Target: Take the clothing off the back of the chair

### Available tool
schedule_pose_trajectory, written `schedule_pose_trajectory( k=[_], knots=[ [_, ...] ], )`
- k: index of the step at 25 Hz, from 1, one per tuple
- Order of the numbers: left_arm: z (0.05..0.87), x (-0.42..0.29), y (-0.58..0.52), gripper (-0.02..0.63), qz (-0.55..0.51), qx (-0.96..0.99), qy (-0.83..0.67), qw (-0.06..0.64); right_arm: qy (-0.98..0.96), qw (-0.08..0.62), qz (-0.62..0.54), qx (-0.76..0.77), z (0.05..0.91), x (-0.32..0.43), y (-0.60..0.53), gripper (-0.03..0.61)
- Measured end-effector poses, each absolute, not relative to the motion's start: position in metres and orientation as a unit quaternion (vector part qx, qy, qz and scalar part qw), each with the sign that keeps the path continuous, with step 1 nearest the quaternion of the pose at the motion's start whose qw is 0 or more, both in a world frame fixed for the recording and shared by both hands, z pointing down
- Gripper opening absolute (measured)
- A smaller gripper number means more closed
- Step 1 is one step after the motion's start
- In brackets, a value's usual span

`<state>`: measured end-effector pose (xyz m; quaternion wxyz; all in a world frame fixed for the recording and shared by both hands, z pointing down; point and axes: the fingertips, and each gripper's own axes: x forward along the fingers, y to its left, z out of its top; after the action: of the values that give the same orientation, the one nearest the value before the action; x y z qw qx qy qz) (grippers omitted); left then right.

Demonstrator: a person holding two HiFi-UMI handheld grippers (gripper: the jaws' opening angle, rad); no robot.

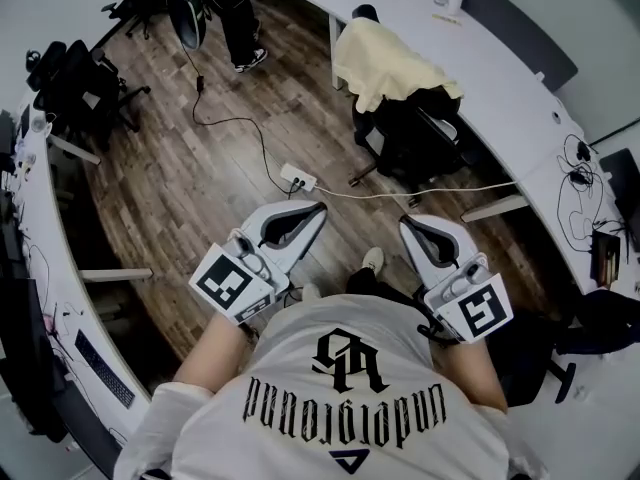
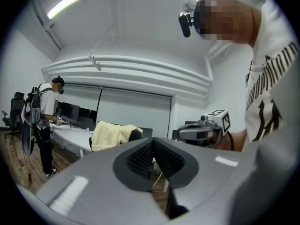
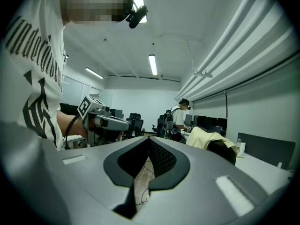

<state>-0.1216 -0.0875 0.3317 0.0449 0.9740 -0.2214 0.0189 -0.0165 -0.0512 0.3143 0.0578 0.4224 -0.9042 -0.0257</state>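
**Q:** How do we read the two tools?

**A:** We hold the left tool (image 1: pixel 312 211) and the right tool (image 1: pixel 408 224) level and side by side above the wooden floor (image 1: pixel 200 168). In each gripper view the ribbed pads meet at the tip. Both tools are closed, with nothing between their jaws.

**Q:** Where do we find the clothing?

**A:** The clothing (image 1: pixel 385 60) is a pale yellow garment draped over the back of a black chair (image 1: pixel 420 138). It covers the top of the backrest and hangs down both sides. The chair stands just beside the curved white tabletop (image 1: pixel 500 63). We see the garment ahead of both tools and well apart from them. Neither tool touches it.

**Q:** What else do we label?

**A:** A white power strip (image 1: pixel 298 178) lies on the floor between the tools and the chair, with a cable (image 1: pixel 230 120) trailing from it. Another person (image 2: pixel 44 121) stands at the tabletop beyond the chair.
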Motion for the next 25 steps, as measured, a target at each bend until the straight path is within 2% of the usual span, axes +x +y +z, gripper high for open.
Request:
schedule_pose_trajectory(
  k=[12,25],
  knots=[
    [0.335,-0.030,-0.174,0.051,0.034,0.960,-0.275,0.034,-0.923,0.066,-0.020,0.378,0.322,0.086,-0.145,0.008],
    [0.342,-0.005,-0.241,0.052,0.022,0.956,-0.287,0.053,-0.921,0.083,-0.012,0.380,0.318,0.128,-0.210,0.009]
  ],
)
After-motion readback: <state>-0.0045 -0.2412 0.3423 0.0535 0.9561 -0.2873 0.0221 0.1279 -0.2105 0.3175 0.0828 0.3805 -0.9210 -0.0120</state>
